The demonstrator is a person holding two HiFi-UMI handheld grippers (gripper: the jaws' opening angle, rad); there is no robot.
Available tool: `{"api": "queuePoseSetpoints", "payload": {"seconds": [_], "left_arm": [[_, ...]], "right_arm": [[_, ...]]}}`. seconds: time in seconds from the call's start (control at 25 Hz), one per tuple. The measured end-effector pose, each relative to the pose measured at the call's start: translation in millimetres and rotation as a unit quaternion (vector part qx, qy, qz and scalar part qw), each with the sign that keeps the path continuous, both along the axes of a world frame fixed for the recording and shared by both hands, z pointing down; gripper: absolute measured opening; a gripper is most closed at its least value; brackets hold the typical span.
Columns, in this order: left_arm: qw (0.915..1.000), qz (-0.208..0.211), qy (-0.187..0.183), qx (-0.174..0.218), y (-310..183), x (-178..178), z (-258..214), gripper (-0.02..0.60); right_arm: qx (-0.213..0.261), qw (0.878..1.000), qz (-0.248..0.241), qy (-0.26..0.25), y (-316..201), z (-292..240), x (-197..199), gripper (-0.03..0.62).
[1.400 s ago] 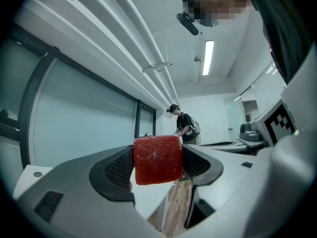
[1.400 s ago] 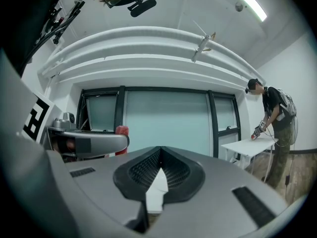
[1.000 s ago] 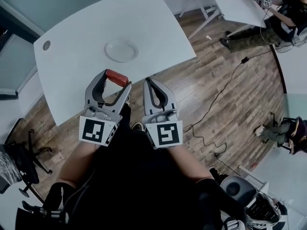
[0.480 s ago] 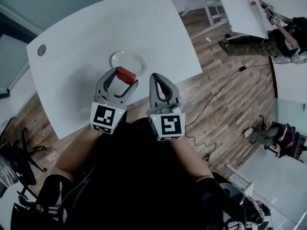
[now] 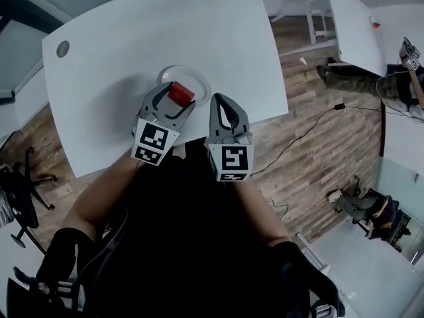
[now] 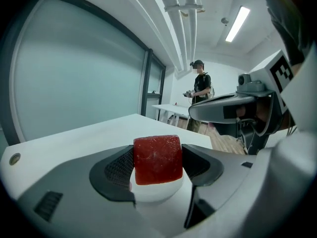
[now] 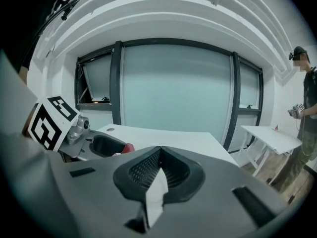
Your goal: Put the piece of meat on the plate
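A red cube of meat (image 5: 179,93) (image 6: 158,158) is clamped between the jaws of my left gripper (image 5: 177,97) (image 6: 158,165). It hangs just above the white plate (image 5: 197,85) (image 6: 158,191), which lies on the white table (image 5: 132,38) near its front edge. My right gripper (image 5: 224,100) (image 7: 159,160) is shut with nothing in it, beside the left one on the right, over the table's front edge. In the right gripper view the left gripper (image 7: 106,145) and a bit of the meat (image 7: 128,147) show at the left.
A grommet hole (image 5: 63,48) sits at the table's far left. Wooden floor (image 5: 318,131) with a cable lies to the right. A second white table (image 5: 351,25) and a person (image 5: 397,78) are at the far right. A black chair (image 5: 16,191) stands at the left.
Both grippers have moved forward over the table. The meat, still held by the left gripper, has come from short of the plate to above it.
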State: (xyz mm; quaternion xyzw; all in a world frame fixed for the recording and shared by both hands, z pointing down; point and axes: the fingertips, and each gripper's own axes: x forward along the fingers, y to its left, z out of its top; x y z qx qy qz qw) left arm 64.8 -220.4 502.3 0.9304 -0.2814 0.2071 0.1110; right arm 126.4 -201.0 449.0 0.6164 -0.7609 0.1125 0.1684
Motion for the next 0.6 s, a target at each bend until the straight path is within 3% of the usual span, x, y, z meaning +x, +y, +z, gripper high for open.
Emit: {"api": "queuePoseSetpoints", "payload": {"seconds": [0.36, 0.6], "left_arm": [[0.9955, -0.018, -0.083, -0.043, -14.7, 12.2, 49.6, 0.299], [0.9821, -0.011, -0.162, -0.095, -19.0, 15.9, 86.9, 0.301]], "right_arm": [[-0.055, 0.997, -0.06, -0.013, -18.8, 53.7, 8.5, 0.003], [-0.088, 0.993, -0.074, -0.024, -17.2, 76.5, 20.0, 0.003]]}}
